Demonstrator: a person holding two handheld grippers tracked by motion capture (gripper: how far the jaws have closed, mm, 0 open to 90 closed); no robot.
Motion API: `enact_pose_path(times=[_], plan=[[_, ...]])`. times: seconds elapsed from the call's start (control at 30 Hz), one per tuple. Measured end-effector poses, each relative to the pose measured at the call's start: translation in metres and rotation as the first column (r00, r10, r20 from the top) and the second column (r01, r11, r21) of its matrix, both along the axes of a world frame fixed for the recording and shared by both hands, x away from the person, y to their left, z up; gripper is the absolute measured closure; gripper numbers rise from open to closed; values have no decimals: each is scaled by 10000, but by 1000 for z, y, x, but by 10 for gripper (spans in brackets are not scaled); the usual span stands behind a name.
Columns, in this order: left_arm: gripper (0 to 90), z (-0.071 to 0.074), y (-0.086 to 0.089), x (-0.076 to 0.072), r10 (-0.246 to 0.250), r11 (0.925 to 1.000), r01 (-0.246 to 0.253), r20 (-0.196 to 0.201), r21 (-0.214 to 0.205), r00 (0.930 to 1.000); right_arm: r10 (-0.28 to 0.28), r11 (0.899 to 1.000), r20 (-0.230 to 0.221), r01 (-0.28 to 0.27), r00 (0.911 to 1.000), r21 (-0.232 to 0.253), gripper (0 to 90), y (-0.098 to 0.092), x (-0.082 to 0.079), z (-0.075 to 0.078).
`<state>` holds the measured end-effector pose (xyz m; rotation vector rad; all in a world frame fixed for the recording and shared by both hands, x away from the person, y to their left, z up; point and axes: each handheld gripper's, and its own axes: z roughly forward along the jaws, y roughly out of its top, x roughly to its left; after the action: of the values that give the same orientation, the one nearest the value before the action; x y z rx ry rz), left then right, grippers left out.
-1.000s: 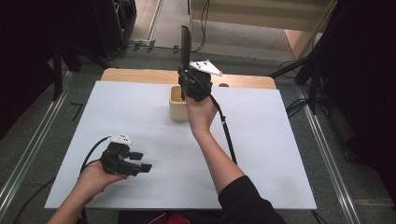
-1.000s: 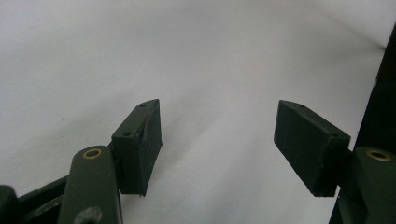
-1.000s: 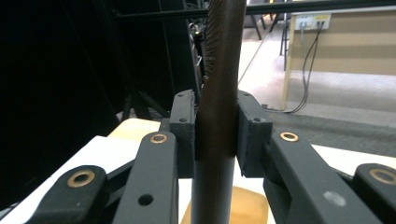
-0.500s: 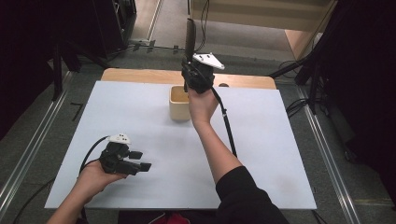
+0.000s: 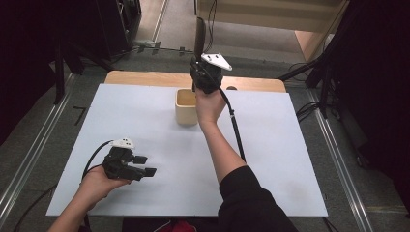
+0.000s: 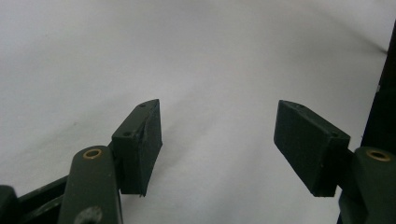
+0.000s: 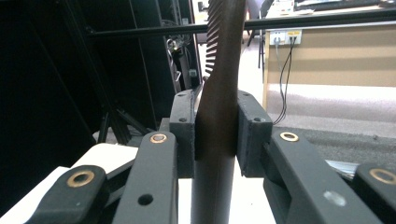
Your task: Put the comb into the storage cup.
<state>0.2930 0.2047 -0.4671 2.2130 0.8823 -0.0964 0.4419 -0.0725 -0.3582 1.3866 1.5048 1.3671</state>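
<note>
My right gripper [image 5: 197,62] is held up over the far edge of the table, just behind a beige square cup [image 5: 186,107]. Its jaws are shut on a dark brown comb [image 5: 199,35] that stands upright. In the right gripper view the comb [image 7: 219,84] runs up between the two pads, with its teeth along the upper left edge, and my right gripper [image 7: 217,109] clamps its handle. My left gripper [image 5: 145,166] rests low over the white table top at the near left, open with nothing between its jaws. In the left gripper view my left gripper [image 6: 217,140] has bare white surface between its pads.
The white table top [image 5: 290,145] has a wooden strip [image 5: 145,78] along its far edge. Metal rails run down both sides on the floor. The right gripper's cable [image 5: 235,128] hangs along the forearm. Dark stands and cables lie at the right.
The right hand has carried the comb from above the cup's far rim farther back and a little to the right. The left hand has stayed put.
</note>
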Motion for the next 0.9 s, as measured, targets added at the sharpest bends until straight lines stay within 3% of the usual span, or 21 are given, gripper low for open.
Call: enact_pose_path(times=[0.73,0.9], plan=[[335,-1,1,1,112,9999,-112,-146,-10,9998,79,9996,-324,-88,9994,-278,698,14,6,-17],[335,-2,1,1,115,9999,-115,-153,-13,9998,28,9999,-477,-34,9989,-128,698,14,5,-24]])
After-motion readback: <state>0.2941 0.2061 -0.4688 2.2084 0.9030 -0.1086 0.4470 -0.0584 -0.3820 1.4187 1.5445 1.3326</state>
